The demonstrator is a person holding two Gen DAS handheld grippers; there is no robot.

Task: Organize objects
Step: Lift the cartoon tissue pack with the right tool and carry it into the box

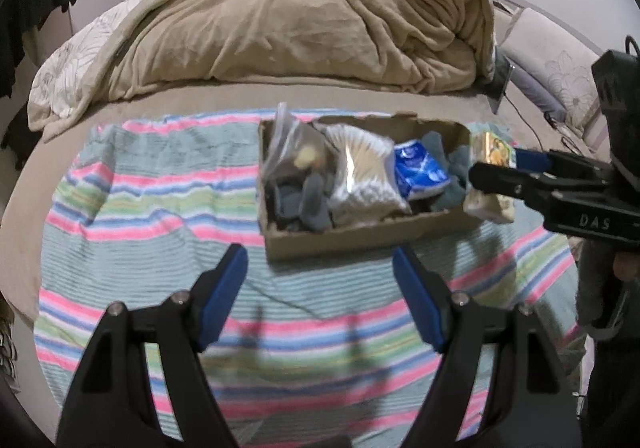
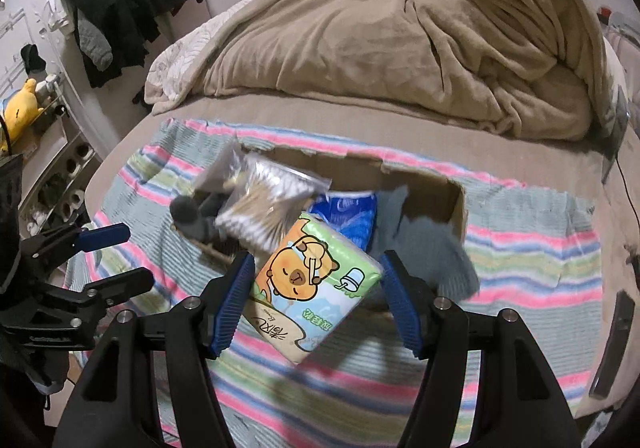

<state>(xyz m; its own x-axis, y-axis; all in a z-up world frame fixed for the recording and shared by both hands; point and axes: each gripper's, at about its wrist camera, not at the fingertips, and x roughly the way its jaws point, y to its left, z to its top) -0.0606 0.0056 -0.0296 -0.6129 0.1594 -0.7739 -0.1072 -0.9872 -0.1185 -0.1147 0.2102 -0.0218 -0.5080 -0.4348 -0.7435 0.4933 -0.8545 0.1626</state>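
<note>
Tissue pack (image 2: 310,280) clamped between the right hand-held gripper's (image 2: 316,298) blue pads, just near of the cardboard box (image 2: 458,207) on the bed; left hand-held gripper (image 1: 320,298) released, empty.

The right tongs (image 1: 494,163) read "DAS"; the tissue pack (image 2: 316,282) bears what seems Chinese script, illegible.

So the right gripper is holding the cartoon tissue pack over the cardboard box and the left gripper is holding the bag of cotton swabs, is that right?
Not quite. The left gripper is open and holds nothing, as the left wrist view shows; the bag of cotton swabs lies in the cardboard box. The rest stands: the right gripper is holding the cartoon tissue pack over the box.
</note>
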